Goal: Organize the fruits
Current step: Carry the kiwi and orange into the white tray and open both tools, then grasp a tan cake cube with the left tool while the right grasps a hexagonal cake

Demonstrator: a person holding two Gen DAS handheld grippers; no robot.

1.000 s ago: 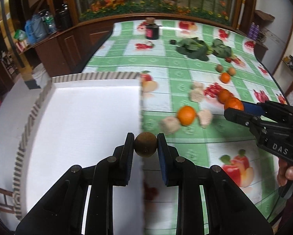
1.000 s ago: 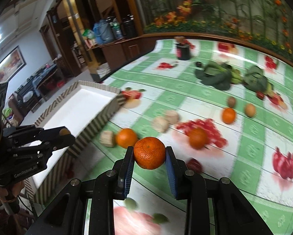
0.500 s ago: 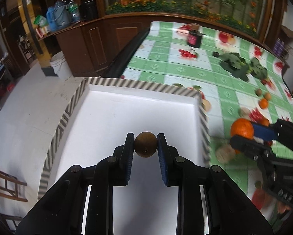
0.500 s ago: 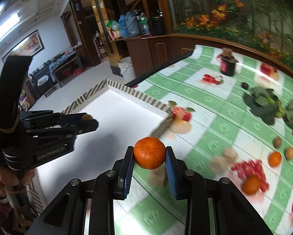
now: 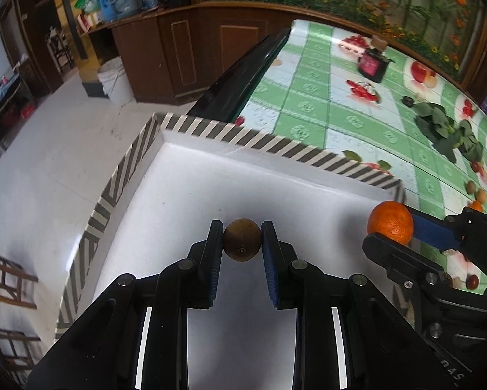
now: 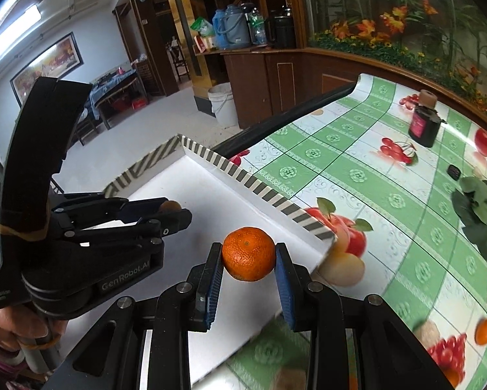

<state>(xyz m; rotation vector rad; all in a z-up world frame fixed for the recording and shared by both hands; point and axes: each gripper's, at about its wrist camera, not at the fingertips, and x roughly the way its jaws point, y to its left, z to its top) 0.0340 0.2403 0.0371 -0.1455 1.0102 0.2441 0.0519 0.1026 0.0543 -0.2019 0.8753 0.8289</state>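
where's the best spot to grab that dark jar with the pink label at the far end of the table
Grip the dark jar with the pink label across its straight body, below the tan lid. It stands upright on the green checked tablecloth with open cloth around it, so a level approach from the near side looks easiest; the lid seems narrower, likely a poorer hold.

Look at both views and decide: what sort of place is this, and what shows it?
Probably a home's dining or living area: a table under a fruit-print tablecloth, a wooden sideboard bearing thermos flasks, and a framed picture on the wall.
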